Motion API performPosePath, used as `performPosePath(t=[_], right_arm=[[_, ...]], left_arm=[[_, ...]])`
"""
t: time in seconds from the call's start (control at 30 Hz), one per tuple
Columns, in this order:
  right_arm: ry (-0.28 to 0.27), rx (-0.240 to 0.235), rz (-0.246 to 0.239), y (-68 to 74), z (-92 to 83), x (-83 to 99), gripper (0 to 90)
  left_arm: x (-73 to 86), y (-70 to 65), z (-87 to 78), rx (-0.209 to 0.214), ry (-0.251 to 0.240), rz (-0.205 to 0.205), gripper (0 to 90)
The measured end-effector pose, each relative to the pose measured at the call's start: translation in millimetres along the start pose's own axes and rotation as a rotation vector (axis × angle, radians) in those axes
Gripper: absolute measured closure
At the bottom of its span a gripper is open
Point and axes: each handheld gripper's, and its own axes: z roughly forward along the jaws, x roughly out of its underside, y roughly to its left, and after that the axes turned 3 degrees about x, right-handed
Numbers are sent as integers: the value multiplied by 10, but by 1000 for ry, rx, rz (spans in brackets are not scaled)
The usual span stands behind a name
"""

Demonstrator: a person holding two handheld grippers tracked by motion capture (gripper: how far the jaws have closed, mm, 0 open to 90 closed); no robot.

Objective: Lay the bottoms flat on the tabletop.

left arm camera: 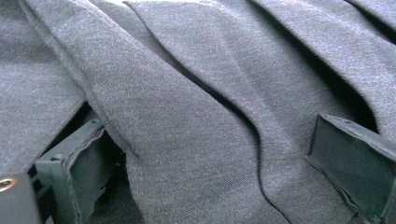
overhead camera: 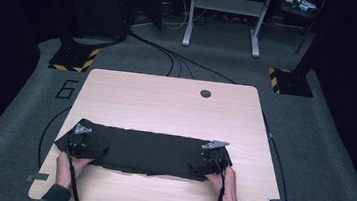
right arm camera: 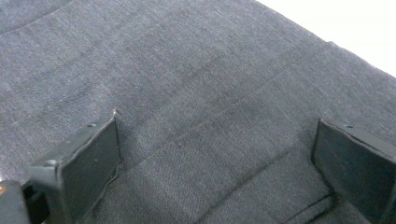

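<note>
Black flat-padded jaws of the left gripper stand spread over rumpled, finely woven dark cloth; the right gripper, likewise released, rests on its smooth, folded rectangular end.

In the high view the dark cloth hides the table beneath it, and the jaws of the left gripper and right gripper are too small and dark against the cloth to tell how they stand. The person's forearms are cut off by the bottom edge, below the cloth. In the left gripper view, folds of the cloth cover part of the left-hand jaw, and the cloth runs past every edge. In the right gripper view, the cloth is cut off at three edges.
</note>
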Motion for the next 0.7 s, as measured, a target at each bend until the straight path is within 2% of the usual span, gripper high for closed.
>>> performPosePath(t=[0.03,0.1,0.17,0.23,0.37,0.47,0.57,0.63,0.67,0.7], right_arm=[[0,0,0,0,0,0,8],[-2,8,21,-60,-41,52,8],[-7,11,17,-105,-61,80,8],[-12,17,18,-159,-91,118,8],[2,34,34,-229,-156,174,8],[3,40,30,-283,-193,213,8],[0,50,40,-312,-224,248,9],[-1,43,41,-327,-252,269,23],[-15,29,43,-328,-281,283,51],[-58,11,38,-352,-340,309,74]], left_arm=[[0,0,0,0,0,0,29],[13,-103,0,-2,9,-6,29],[14,-138,7,-5,7,-11,29],[15,-238,16,1,17,-8,29],[49,-356,12,20,15,8,28],[95,-431,-4,33,4,18,28],[112,-468,-29,46,13,33,28],[116,-479,-61,45,4,61,29],[116,-479,-61,45,4,61,27],[120,-480,-118,30,-20,75,27]])
